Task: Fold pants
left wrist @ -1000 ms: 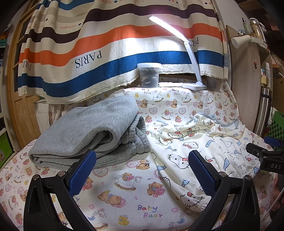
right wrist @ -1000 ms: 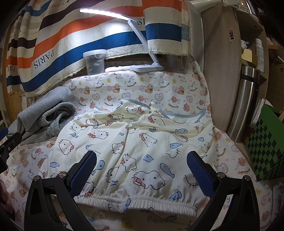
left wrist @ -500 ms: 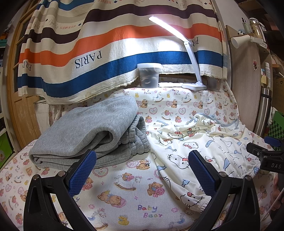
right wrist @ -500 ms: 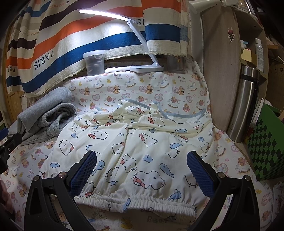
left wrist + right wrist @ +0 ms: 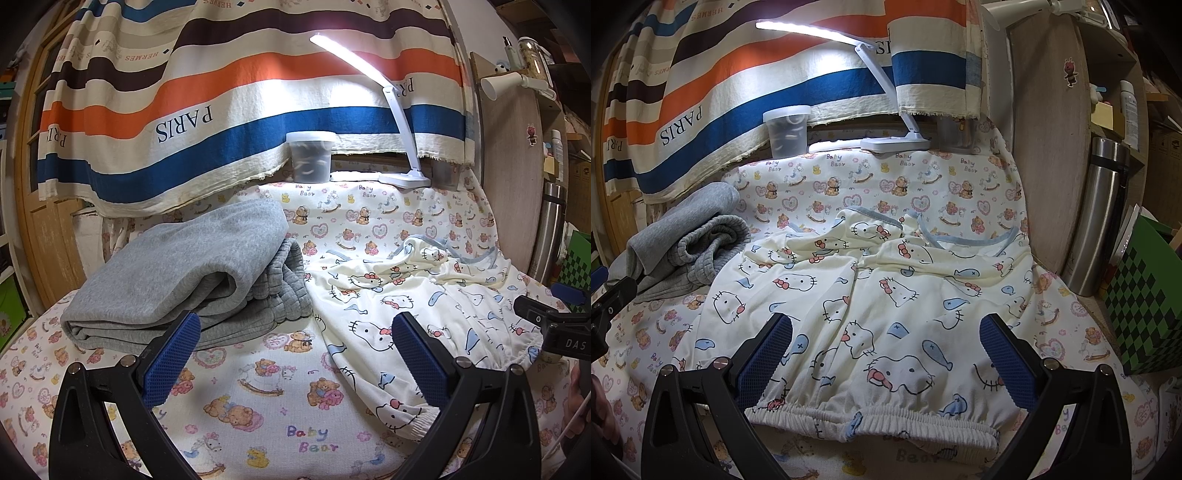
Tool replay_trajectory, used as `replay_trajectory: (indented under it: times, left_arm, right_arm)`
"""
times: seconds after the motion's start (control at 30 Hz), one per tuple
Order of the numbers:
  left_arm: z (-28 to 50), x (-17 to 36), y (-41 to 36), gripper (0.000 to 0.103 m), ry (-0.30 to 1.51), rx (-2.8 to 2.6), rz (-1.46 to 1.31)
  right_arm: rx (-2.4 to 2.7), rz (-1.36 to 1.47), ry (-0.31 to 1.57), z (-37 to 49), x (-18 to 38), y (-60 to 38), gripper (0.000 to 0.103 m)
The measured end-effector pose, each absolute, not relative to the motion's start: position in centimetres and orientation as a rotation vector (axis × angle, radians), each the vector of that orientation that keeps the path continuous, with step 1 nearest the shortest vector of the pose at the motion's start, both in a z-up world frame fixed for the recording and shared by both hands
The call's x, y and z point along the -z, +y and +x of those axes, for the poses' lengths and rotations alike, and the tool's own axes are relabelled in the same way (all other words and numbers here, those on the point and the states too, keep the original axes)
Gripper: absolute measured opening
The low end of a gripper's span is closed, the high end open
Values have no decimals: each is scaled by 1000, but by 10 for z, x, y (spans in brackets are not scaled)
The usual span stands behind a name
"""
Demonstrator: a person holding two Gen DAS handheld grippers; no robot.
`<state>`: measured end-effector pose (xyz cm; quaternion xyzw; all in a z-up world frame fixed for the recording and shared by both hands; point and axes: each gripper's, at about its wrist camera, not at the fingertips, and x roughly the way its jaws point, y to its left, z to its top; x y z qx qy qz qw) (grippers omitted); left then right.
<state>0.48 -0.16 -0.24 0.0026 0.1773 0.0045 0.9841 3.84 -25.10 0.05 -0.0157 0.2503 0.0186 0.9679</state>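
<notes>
Bear-print sheet [image 5: 258, 417] under a desk lamp [image 5: 402, 177]: nothing has shifted over the last second, so folding has not begun.

Cat-print pants [image 5: 886, 306] lie spread at centre-right, waistband nearest, legs rumpled at the far end; folded grey garment [image 5: 177, 280] to their left. Left gripper [image 5: 295, 354] hovers over bare sheet, right gripper [image 5: 886, 350] above the waistband; both spread wide, holding nothing.

The table's bear-print cloth [image 5: 258, 387] carries cream pants [image 5: 886, 295], folded grey clothes [image 5: 184, 273], a lamp [image 5: 894, 142] and a jar [image 5: 310, 158].
</notes>
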Motion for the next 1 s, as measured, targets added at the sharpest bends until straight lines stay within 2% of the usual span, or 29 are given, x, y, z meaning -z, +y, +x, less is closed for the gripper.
replay_trajectory:
  times: [1.0]
  left_arm:
    - [-4,-2,1,103,315,-47,17]
  right_arm:
    - [-13,-82,481,32,-10,-242,102]
